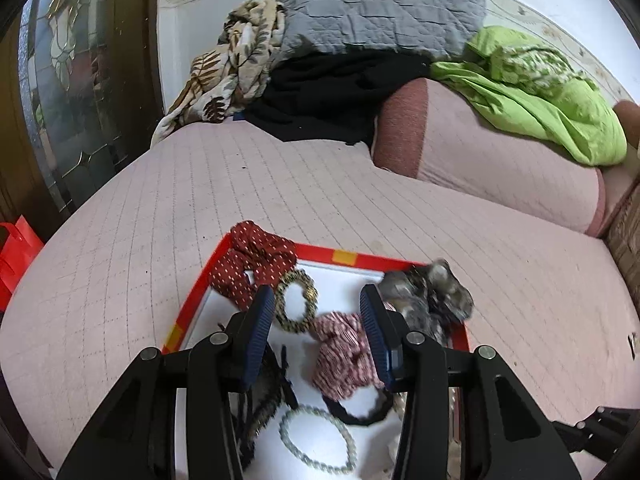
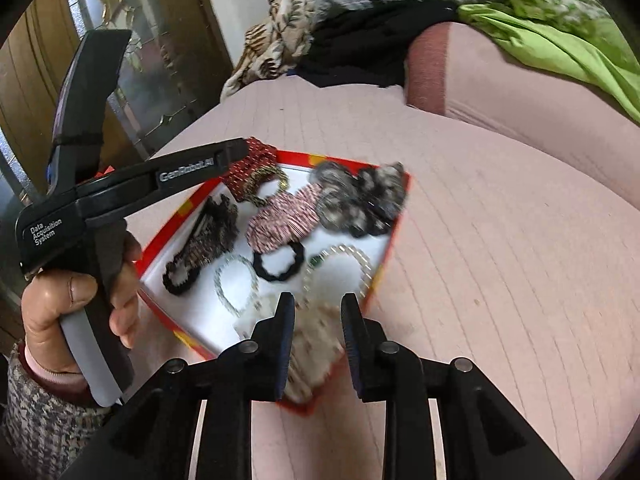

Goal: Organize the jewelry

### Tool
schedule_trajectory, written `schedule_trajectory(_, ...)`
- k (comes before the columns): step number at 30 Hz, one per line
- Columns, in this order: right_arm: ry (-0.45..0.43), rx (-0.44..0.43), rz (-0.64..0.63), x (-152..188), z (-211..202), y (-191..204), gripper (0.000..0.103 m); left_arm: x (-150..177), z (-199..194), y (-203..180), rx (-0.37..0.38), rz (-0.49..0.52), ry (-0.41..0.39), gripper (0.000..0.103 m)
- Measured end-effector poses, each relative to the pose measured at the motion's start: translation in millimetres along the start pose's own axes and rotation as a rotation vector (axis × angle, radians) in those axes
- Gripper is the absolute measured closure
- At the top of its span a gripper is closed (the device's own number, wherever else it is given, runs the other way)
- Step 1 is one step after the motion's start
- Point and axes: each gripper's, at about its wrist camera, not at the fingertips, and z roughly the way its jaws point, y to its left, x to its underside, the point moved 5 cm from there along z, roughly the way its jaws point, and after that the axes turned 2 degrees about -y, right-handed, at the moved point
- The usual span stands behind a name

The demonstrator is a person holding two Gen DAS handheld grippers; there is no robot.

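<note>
On bed: tray (image 2: 394, 220) holding scrunchies (image 2: 286, 216), bracelets (image 1: 318, 438); mostly gathered, sorting unfinished. Left tool (image 1: 318, 308) released over striped scrunchie; right tool (image 2: 318, 308) released above tray corner, gripping nothing.

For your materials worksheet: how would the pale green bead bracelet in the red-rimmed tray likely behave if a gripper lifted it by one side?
The pale green bead bracelet would probably sag from its ring shape, being separate beads on a strand. The round, glossy beads may slip between pads. It seems light, so a push would likely slide it across the tray.
</note>
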Motion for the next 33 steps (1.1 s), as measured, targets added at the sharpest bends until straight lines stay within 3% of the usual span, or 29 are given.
schedule_trajectory(6, -0.018, 0.024, 0.02, 13.6, -26.3, -13.5, 0.076, 20.0, -11.2, -9.6, 0.0, -0.001, 0.034, 0.059)
schedule_trajectory(10, -0.029, 0.034, 0.02, 20.3, -37.9, -15.1, 0.07, 31.0, -20.0, -9.0, 0.012, -0.036, 0.048, 0.059)
schedule_trajectory(25, -0.029, 0.054, 0.019, 43.0, -60.2, -6.9, 0.062, 63.0, -51.0, -2.0, 0.001, -0.087, 0.062, 0.058)
schedule_trajectory(29, -0.033, 0.063, 0.018, 49.0, -65.0, -5.0, 0.059, 71.0, -68.5, -0.6, -0.012, -0.101, 0.04, 0.044)
schedule_trajectory(33, -0.031, 0.069, 0.027, 56.3, -66.6, -5.2, 0.057, 76.9, -91.3, 0.8, -0.079, -0.093, -0.012, 0.032)
